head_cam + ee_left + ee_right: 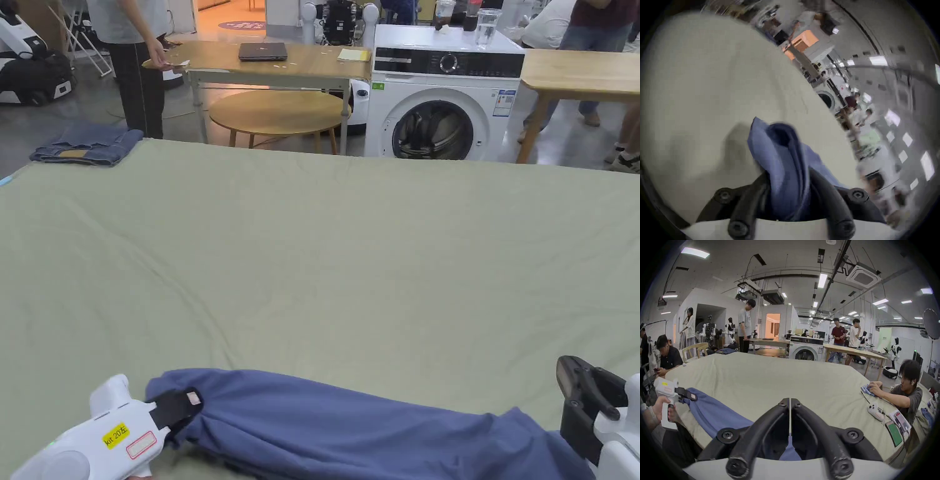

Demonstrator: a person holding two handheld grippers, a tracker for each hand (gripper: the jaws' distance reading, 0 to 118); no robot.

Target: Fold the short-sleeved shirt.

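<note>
Head view overlooking green table point(350, 250)

A bunched blue cotton shirt point(350, 425) lies along the 6 o'clock edge of the wide green cloth-covered counter point(325, 250); folded blue denim jeans point(87, 145) sit at 10 o'clock, a white front-loading washing machine point(445, 94) behind at 1 o'clock.

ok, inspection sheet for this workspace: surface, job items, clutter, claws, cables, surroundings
Surface: pale green sheet, lightly wrinkled.
Job's things: blue shirt bunched in a long roll along the near edge, not yet folded.
Clutter: folded jeans at far left corner; controller and papers at right edge.
Claws: left claw shut on the shirt's end; right claw jaws together, shirt fabric between their bases, grip at tips unclear.
Cables: nothing seen on the surface.
Surroundings: washing machine, wooden tables, several people nearby.
</note>
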